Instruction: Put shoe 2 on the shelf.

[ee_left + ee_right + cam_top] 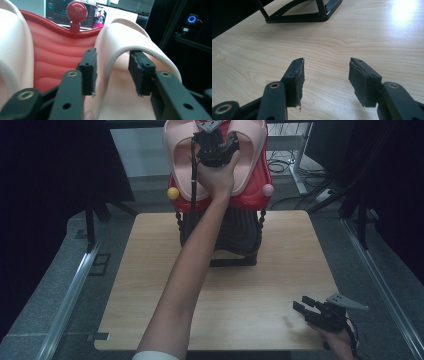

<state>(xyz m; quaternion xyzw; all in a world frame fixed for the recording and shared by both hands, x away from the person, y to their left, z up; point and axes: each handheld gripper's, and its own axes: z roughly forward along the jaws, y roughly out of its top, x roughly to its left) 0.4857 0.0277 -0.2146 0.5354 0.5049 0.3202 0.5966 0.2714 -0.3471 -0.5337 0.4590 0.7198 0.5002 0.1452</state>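
Now the left gripper (pixel 112 72) stands half-open astride the slipper (pixel 130 50) edge; withdraw straight back, without snagging it.

Pale pink slippers (pixel 250 150) w/ mesh lining, red ribbed rack (pixel 53 60), light woodgrain table (pixel 250 290), black tools.

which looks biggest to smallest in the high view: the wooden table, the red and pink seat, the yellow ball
1. wooden table, largest by far.
2. red and pink seat, though partly hidden by the arm and cut off at the top edge.
3. yellow ball, smallest.
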